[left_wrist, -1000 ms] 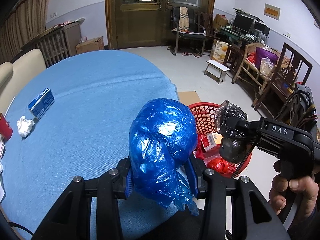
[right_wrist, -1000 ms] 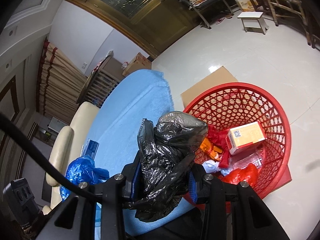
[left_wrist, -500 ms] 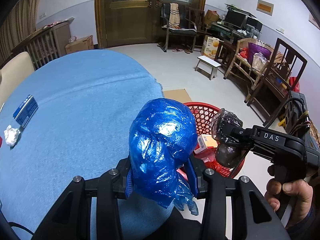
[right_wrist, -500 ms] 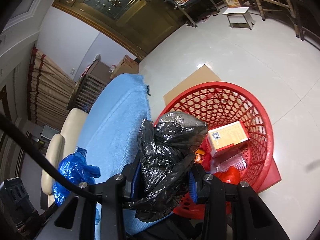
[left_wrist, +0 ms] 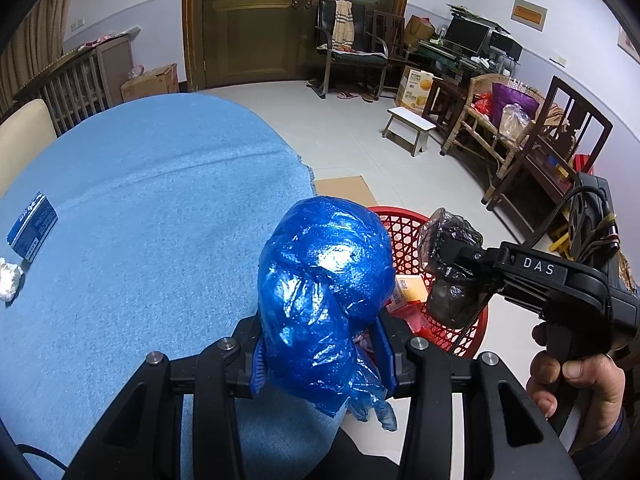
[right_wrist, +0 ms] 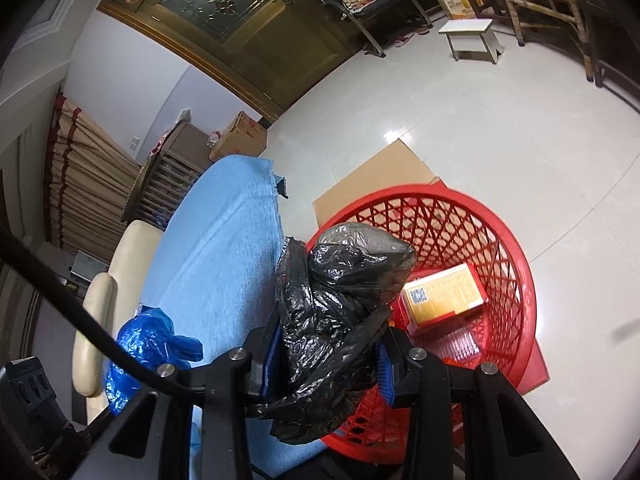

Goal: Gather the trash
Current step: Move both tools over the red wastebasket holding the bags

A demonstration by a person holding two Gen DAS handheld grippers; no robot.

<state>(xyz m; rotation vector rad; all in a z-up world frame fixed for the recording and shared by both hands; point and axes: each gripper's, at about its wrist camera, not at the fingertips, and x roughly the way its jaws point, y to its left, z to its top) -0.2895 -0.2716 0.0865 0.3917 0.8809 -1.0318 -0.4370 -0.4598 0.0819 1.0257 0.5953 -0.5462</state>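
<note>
Left wrist view: my left gripper (left_wrist: 320,354) fills the bottom of the frame, and its blue-padded jaws are clamped on a crumpled blue plastic bag (left_wrist: 324,296) that bulges up through the centre of the picture. Behind and left of the bag spreads the table with its blue cloth (left_wrist: 152,216). At the far left edge lie a small blue box (left_wrist: 33,232) and, just below it, a crumpled white tissue (left_wrist: 9,278), close together, both on the cloth. Right of the blue bag, partly hidden by it, stands the red plastic basket (left_wrist: 404,236) on the floor, with a flat piece of cardboard (left_wrist: 344,190) beyond it. At the right of the frame my right gripper (left_wrist: 452,276) reaches in, gripped by a hand (left_wrist: 576,380) at lower right, with a black plastic bag (left_wrist: 452,272) pinched in its jaws over the basket's near rim.

Right wrist view: my right gripper (right_wrist: 326,354) sits at the bottom centre, its jaws closed on the black plastic bag (right_wrist: 340,312), which stands up in mid-frame. Right of and behind it is the red plastic basket (right_wrist: 508,240), holding an orange box (right_wrist: 444,294) and other scraps I cannot make out. The blue cloth (right_wrist: 224,240) runs up the left centre, and the blue plastic bag (right_wrist: 148,344) shows at lower left.
</note>
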